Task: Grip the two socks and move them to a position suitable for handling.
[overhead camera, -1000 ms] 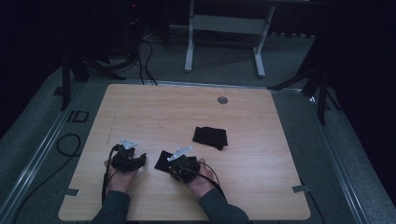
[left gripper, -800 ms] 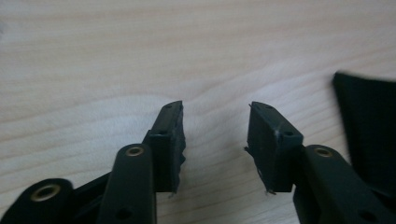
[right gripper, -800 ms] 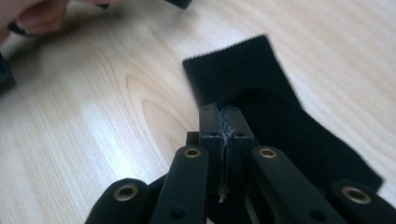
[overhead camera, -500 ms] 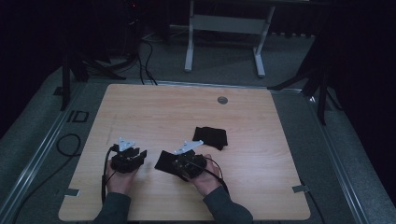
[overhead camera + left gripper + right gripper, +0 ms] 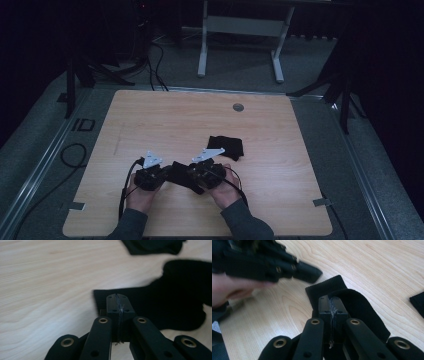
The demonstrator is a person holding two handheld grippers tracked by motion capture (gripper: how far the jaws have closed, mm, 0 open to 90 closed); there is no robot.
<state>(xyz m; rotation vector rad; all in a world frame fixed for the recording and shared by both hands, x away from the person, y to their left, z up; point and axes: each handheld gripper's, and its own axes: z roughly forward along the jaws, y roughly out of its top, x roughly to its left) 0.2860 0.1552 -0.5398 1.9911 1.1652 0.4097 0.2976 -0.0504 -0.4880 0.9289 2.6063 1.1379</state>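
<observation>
While the black cloth (image 5: 179,173) is stretching between the two tools near the front edge of the bench (image 5: 150,120), both ends are getting pinched. The left tool (image 5: 117,305) is sitting with its jaws pressed together on one corner of the cloth, having just been closing on it, and the rest of the fabric is running away to the right in the left gripper view. The right tool (image 5: 333,307) is clamping the other end, with the fabric folding up and over its tips and a ribbed hem lying flat on the wood just ahead. The cloth is looking slightly lifted in the middle, though the high view is too dim to be sure. A second black cloth (image 5: 226,147) is lying flat farther back, just beyond the right tool and apart from the held one. A small round grommet (image 5: 238,107) is sitting near the far edge.
</observation>
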